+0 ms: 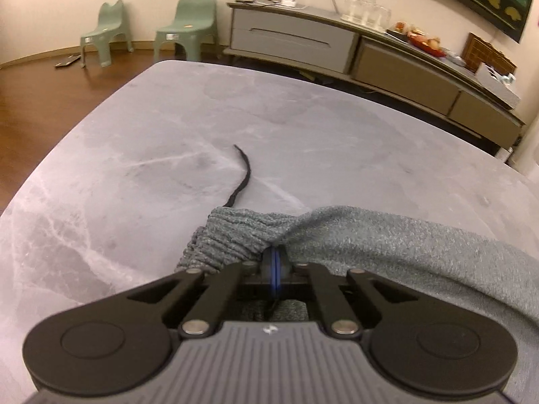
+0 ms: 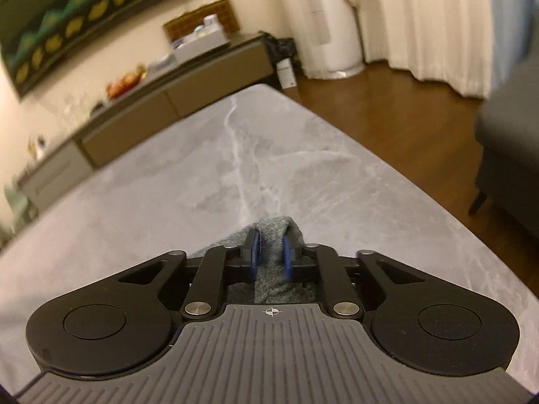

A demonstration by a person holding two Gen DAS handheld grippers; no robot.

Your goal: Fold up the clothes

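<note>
A grey knitted garment [image 1: 387, 235] lies on the grey marble table [image 1: 168, 141], with a ribbed band bunched at its left end and a black drawstring [image 1: 243, 175] trailing forward from it. My left gripper [image 1: 277, 262] is shut on a pinch of this garment beside the ribbed band. In the right wrist view, a fold of the same grey garment [image 2: 271, 232] sits between the blue pads [image 2: 255, 250], and my right gripper [image 2: 271, 252] is shut on it with the pads a little apart around the thick fabric. The rest of the garment is hidden under both grippers.
The table [image 2: 303, 155] stretches ahead of both grippers, with wooden floor [image 2: 387, 107] past its edges. A long sideboard [image 1: 337, 47] with glassware and fruit stands along the wall. Two green stools [image 1: 187, 27] stand at the far left. A dark sofa [image 2: 512, 141] sits at the right.
</note>
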